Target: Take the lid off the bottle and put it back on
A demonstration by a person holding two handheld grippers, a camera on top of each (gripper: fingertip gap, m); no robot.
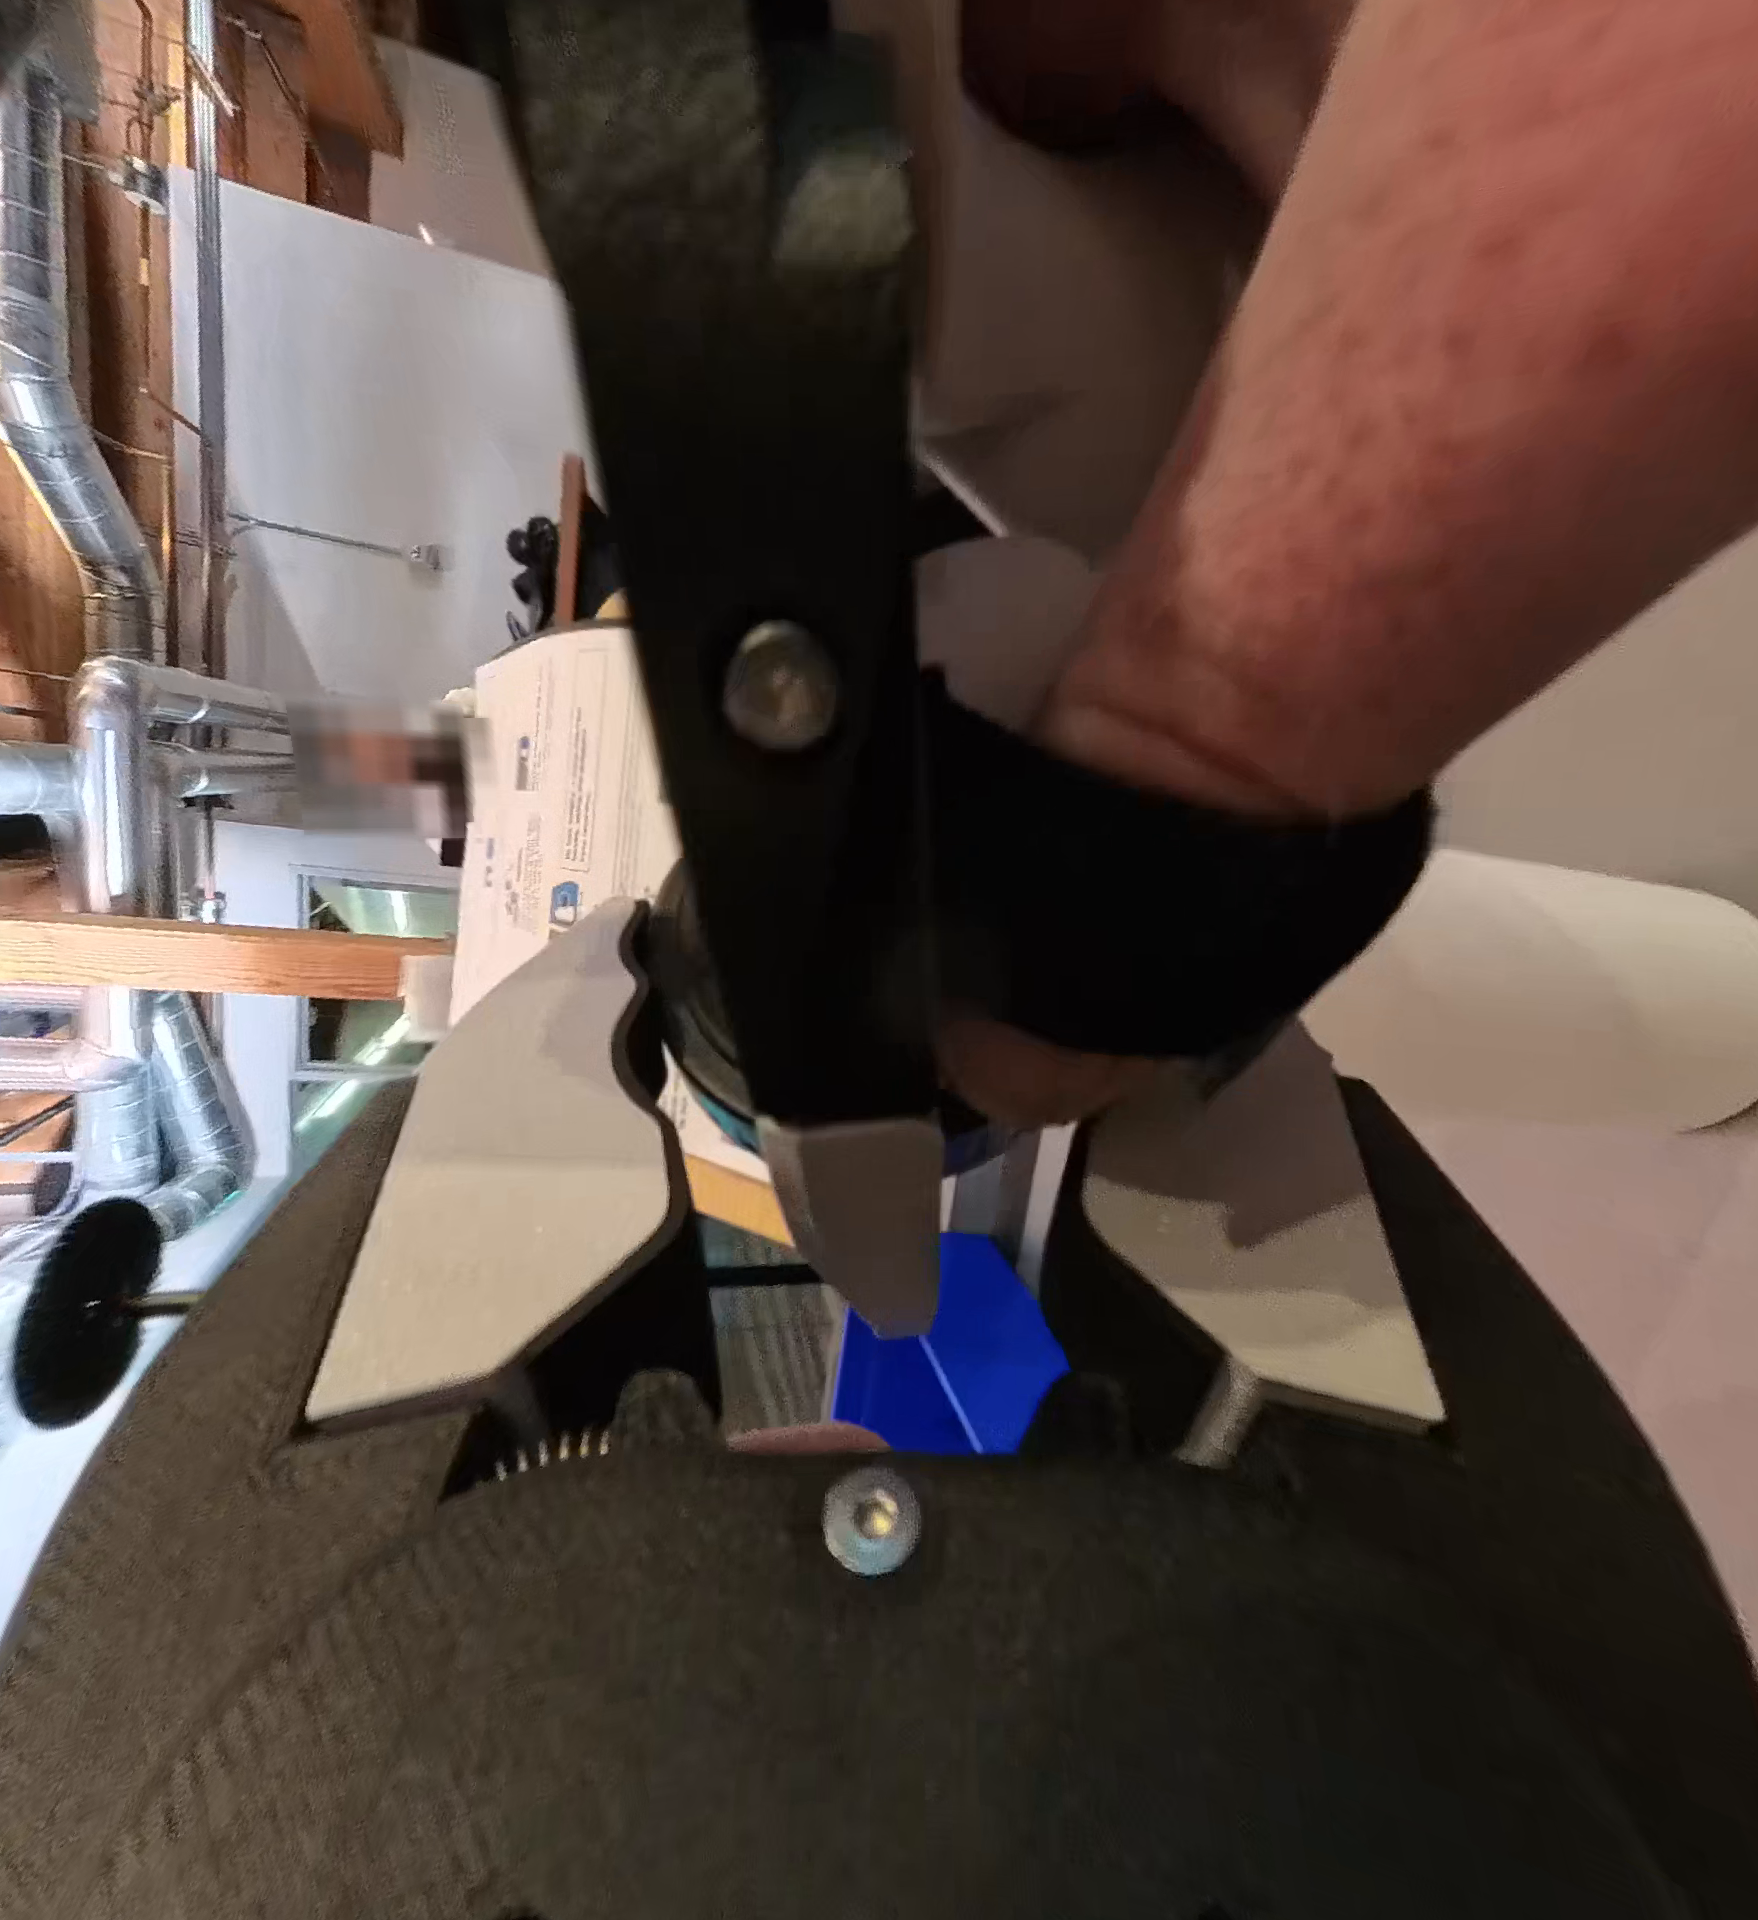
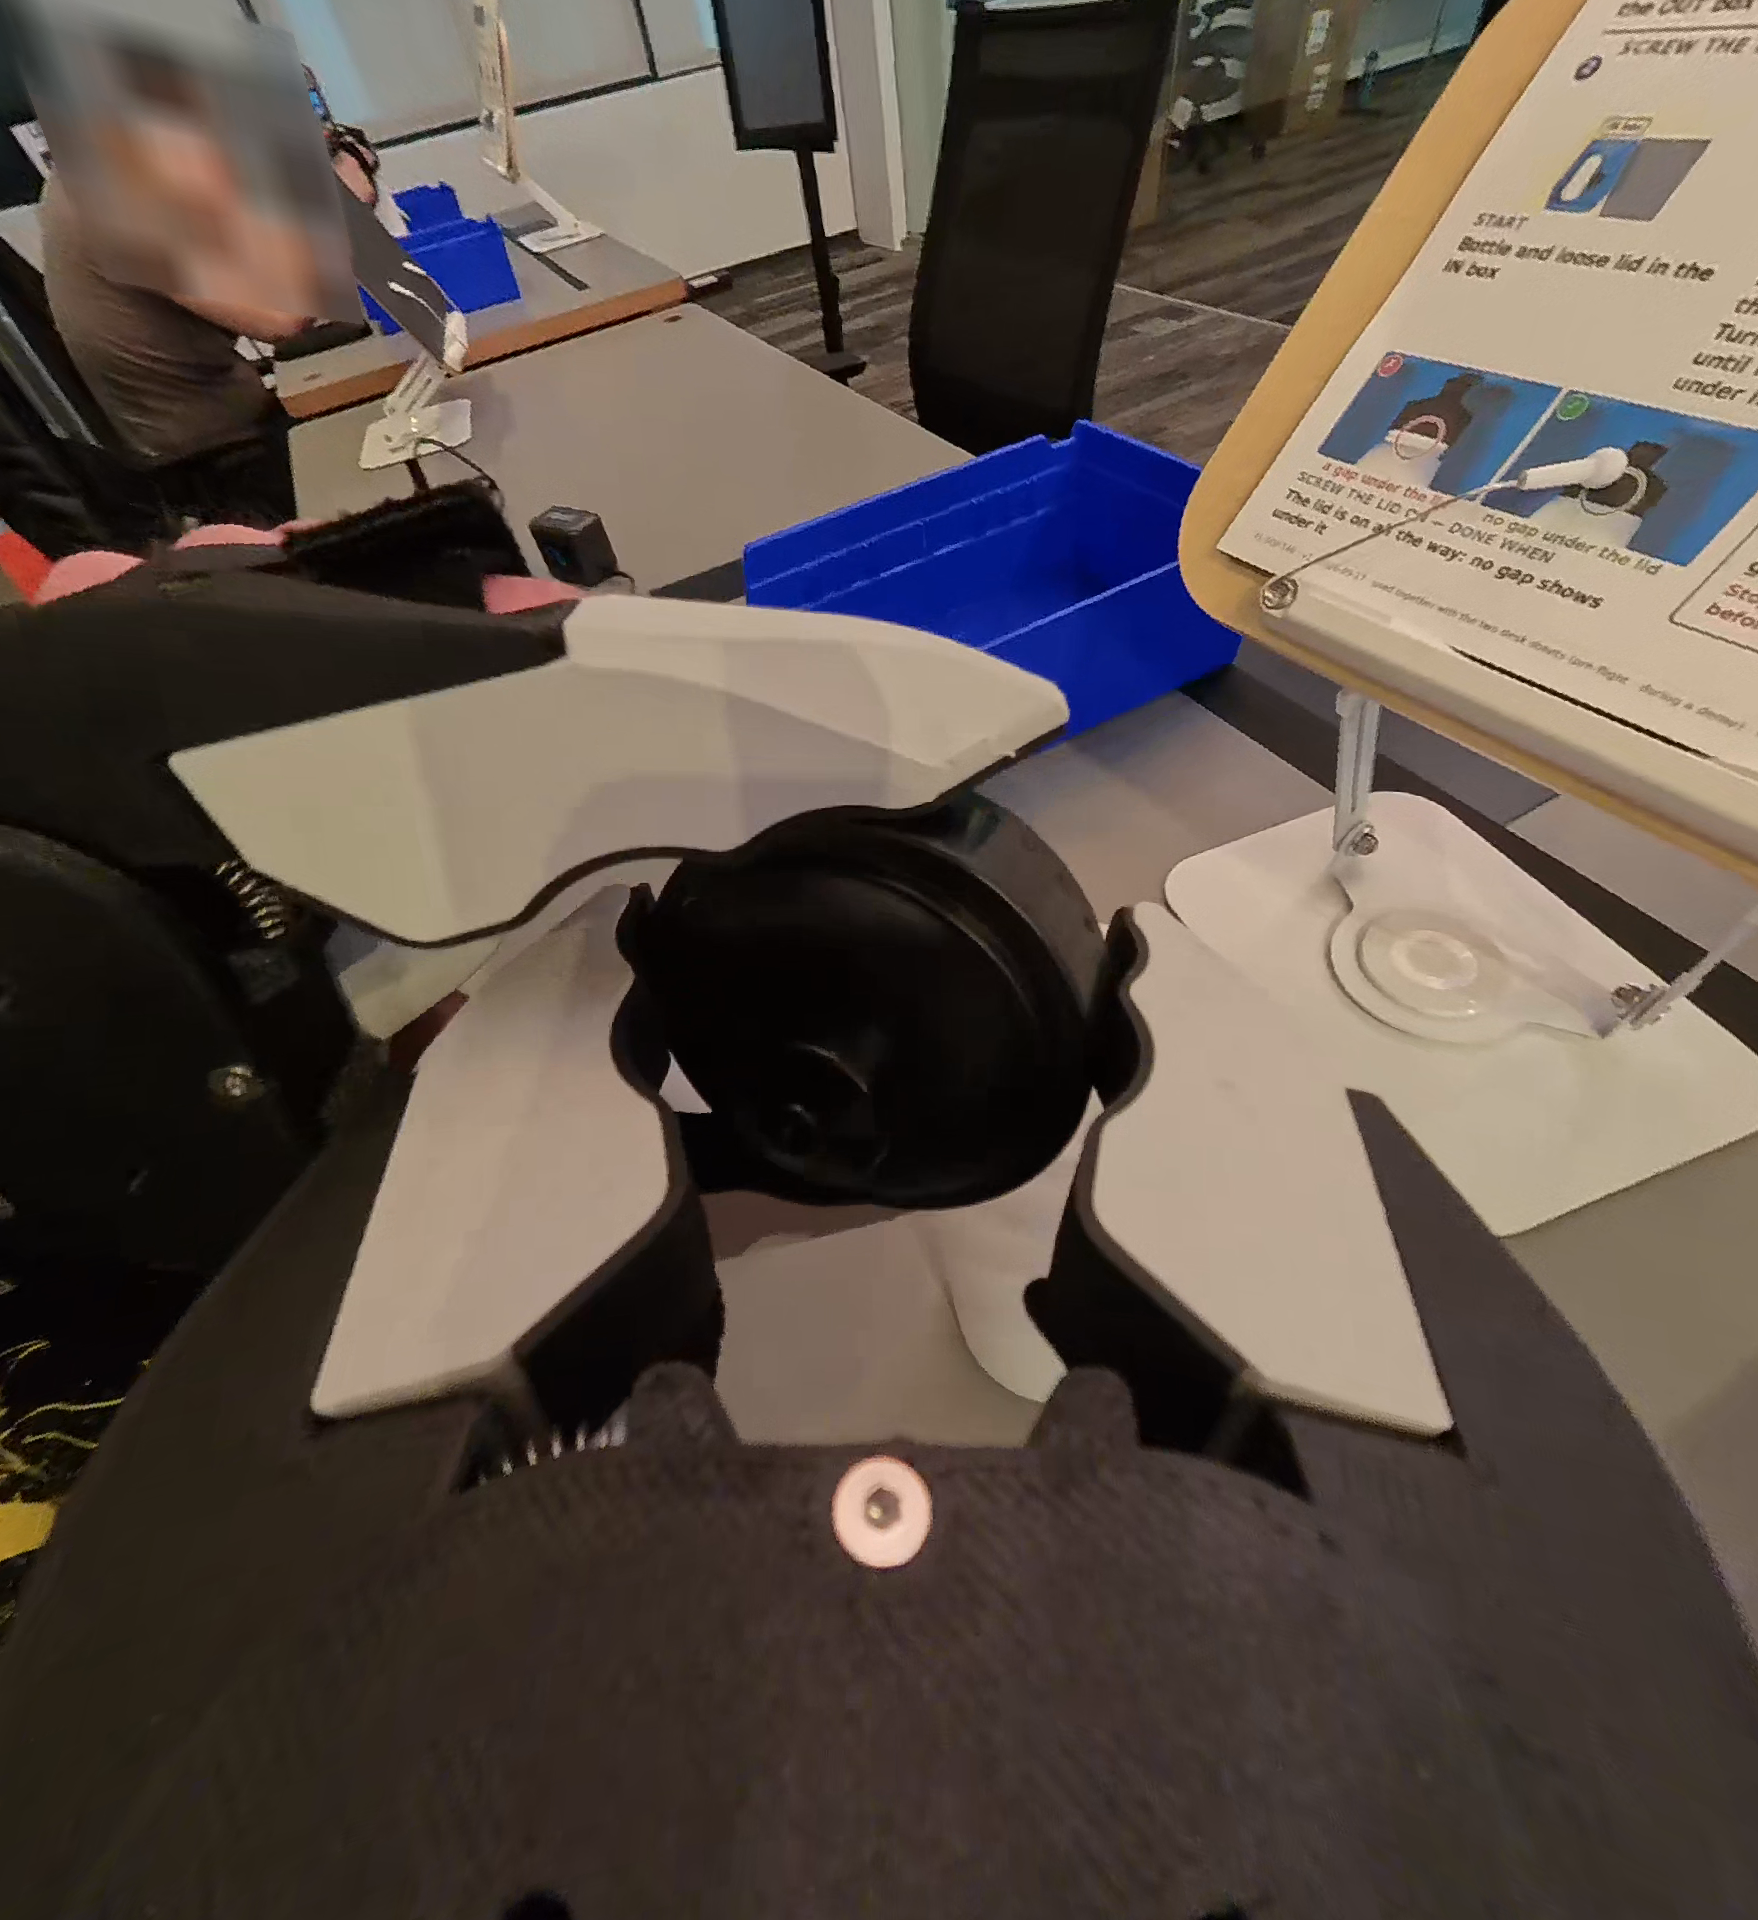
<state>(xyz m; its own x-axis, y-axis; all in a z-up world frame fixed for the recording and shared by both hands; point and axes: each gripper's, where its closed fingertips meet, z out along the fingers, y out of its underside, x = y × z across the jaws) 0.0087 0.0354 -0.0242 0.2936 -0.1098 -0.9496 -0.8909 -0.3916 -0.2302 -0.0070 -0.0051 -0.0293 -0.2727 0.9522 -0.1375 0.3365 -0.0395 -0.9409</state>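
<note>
Bottle (image 1: 1623, 987) shows in the left wrist view as a white cylinder lying sideways at right, its near end hidden behind a black wrist strap (image 1: 1166, 914) and the person's forearm (image 1: 1477, 416). Left gripper (image 1: 854, 1039): only one grey finger (image 1: 511, 1164) is clearly seen, the other is covered by the right gripper's black arm crossing the frame; probably clamped on the bottle, but this view alone does not settle it. Blue bin (image 1: 958, 1361) sits low between the fingers; silver ductwork (image 1: 54, 395) runs along the left edge. Right wrist view: black lid (image 2: 864, 1029) sits between both grey fingers (image 2: 1259, 1174) of the right gripper (image 2: 870, 987), the notched tips pressed against its rim on either side, so this tool is clenched on the lid. White bottle body (image 2: 1000, 1299) appears just below the lid. Left gripper's finger (image 2: 594, 758) reaches in from the left, its curved edge touching the lid's upper rim. Behind, on the grey table (image 2: 646, 436): the blue bin (image 2: 989, 582), an instruction sheet (image 2: 1581, 364) on a tilted board, its white stand base (image 2: 1529, 1091). Black chair (image 2: 1041, 208) and a blurred person (image 2: 168, 291) stand farther back
</note>
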